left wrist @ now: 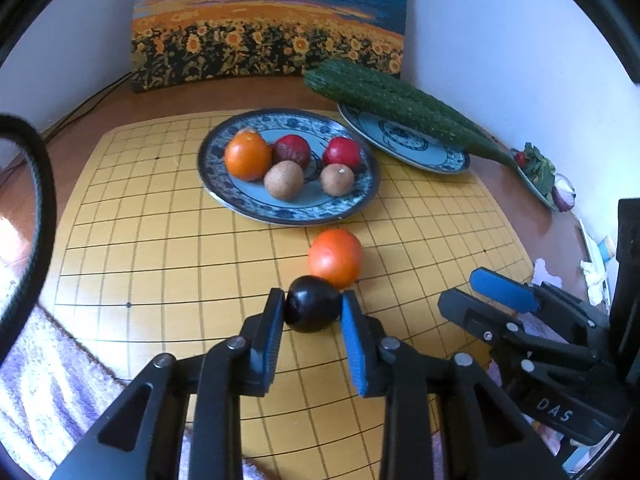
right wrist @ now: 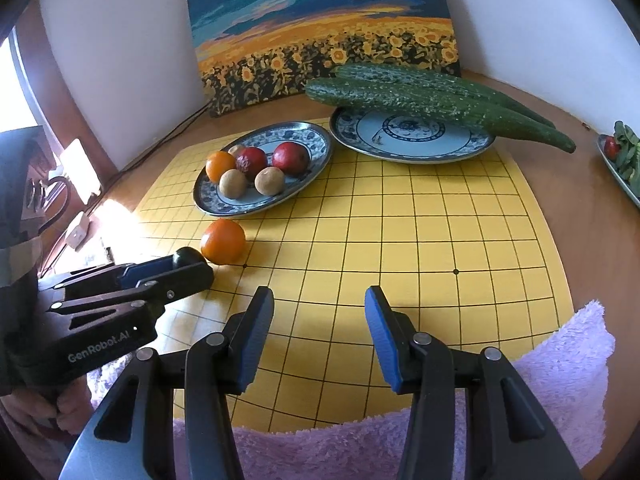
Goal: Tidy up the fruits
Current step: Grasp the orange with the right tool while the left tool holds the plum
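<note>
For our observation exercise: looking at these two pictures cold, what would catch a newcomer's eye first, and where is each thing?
The left gripper is shut on a dark plum at the near edge of the yellow grid board, touching a loose orange. Behind sits a blue-patterned plate of fruit, and two cucumbers overhang a second plate.

In the right wrist view, most of the dark plum (right wrist: 188, 257) is hidden behind the left hand-held gripper (right wrist: 192, 270). At three o'clock, a salad plate (right wrist: 624, 160) is cut off by the frame edge. The painting (left wrist: 268, 20) is cropped at twelve o'clock.
</note>
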A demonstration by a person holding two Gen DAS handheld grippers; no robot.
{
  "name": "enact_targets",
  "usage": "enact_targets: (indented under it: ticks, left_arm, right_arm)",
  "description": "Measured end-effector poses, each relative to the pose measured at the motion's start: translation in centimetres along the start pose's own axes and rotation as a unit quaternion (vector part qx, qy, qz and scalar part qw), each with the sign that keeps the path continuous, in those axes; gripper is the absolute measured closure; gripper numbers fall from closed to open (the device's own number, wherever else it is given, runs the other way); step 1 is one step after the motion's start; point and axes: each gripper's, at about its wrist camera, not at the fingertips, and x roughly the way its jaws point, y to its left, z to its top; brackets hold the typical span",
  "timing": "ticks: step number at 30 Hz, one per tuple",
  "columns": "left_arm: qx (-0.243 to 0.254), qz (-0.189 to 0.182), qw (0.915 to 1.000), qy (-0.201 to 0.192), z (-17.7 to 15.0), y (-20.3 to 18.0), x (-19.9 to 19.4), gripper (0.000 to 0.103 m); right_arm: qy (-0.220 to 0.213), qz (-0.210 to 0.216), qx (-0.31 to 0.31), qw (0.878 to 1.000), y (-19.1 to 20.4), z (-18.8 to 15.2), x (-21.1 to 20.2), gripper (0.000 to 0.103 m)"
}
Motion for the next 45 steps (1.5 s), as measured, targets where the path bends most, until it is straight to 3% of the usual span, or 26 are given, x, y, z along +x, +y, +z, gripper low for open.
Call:
enact_targets:
  ticks: [16,45]
  left_arm:
    - [-0.048,0.030,0.9981,-0.024,0.2,4.6,-1.5,0.073]
    - [-0.067,0.012,0.9972,-0.031,0.2,6.2,-1.9,0.073]
  right_arm:
    - [0.005,-0.002,-0.008,1.000,1.7,0.6,0.9,0.054]
    - [0.031,0.006,-0.048,0.998,7.3,2.4,5.2,0.054]
